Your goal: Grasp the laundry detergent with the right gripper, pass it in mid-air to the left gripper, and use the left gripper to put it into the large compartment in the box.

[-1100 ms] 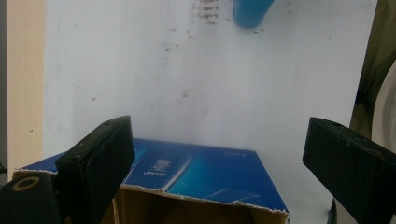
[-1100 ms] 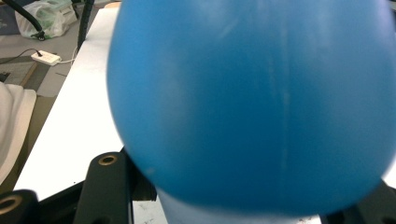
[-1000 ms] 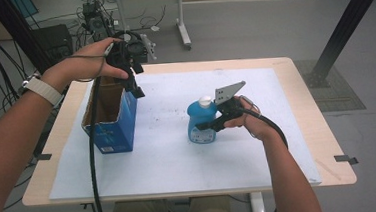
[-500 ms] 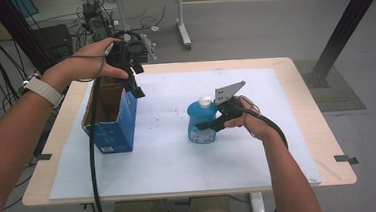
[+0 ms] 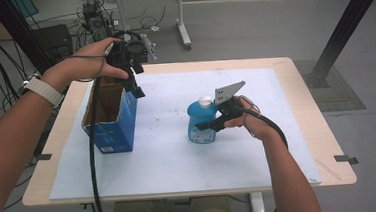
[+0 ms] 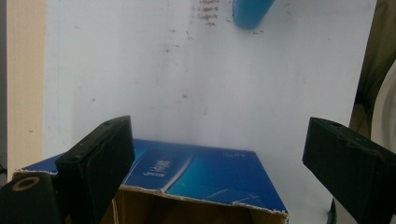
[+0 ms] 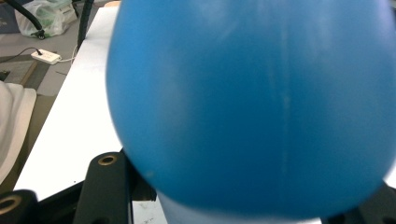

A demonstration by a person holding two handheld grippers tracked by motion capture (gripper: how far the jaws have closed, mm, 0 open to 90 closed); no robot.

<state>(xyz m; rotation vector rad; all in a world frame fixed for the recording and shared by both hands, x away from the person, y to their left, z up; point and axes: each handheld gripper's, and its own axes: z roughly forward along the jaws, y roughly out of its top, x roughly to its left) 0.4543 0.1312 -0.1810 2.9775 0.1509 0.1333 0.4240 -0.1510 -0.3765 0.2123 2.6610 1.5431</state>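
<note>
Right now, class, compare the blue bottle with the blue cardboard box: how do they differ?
The blue bottle is rounded and capped in white; the blue cardboard box is straight-sided with its top torn open. The right gripper is shut on the bottle, while the left gripper hovers open over the box, gripping nothing. Both are blue and stand upright on the white mat.

high view overhead, gripper views close
</note>
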